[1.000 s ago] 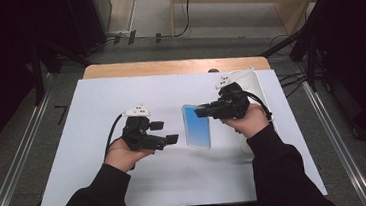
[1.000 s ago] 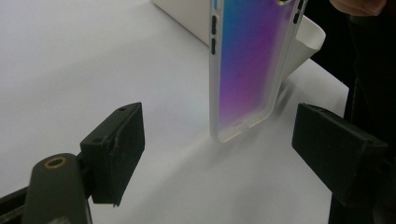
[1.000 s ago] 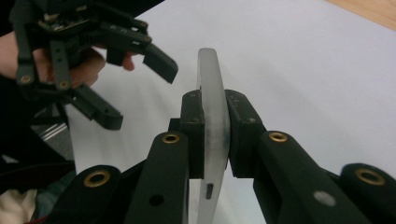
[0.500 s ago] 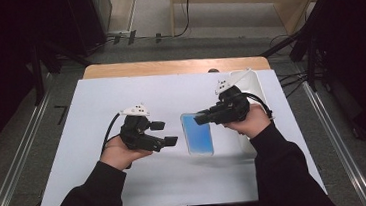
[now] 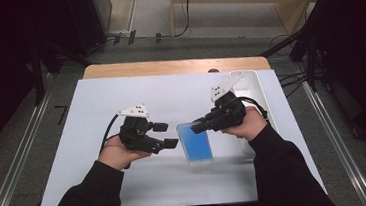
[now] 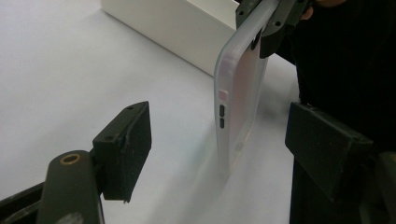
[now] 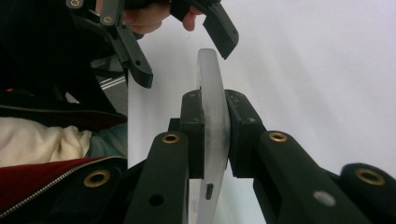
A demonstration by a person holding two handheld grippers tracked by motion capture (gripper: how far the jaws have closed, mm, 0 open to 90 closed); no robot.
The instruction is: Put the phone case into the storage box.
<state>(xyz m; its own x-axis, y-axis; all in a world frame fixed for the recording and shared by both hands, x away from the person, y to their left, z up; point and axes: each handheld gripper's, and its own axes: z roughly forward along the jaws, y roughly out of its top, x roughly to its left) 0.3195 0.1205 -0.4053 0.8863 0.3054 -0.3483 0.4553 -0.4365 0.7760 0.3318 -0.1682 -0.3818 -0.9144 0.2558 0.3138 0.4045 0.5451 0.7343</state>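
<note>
The flat rectangular phone in its frosted translucent soft case shows a plain bright blue face between the two hand-held grippers; seen from the left hand-held gripper, the case looks milky with a faint pink tint and small dark side buttons. Both that one and the right hand-held gripper are matt black with brass-coloured rivets and pale grey top plates. Beyond the right one stands a plain white rectangular plastic tray. The table under them is plain white, with a light wooden far edge.

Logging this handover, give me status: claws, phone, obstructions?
Right claw shut on the phone. Left claw open, jaws just closing, astride phone, not touching. White tray behind; nothing blocking.
</note>
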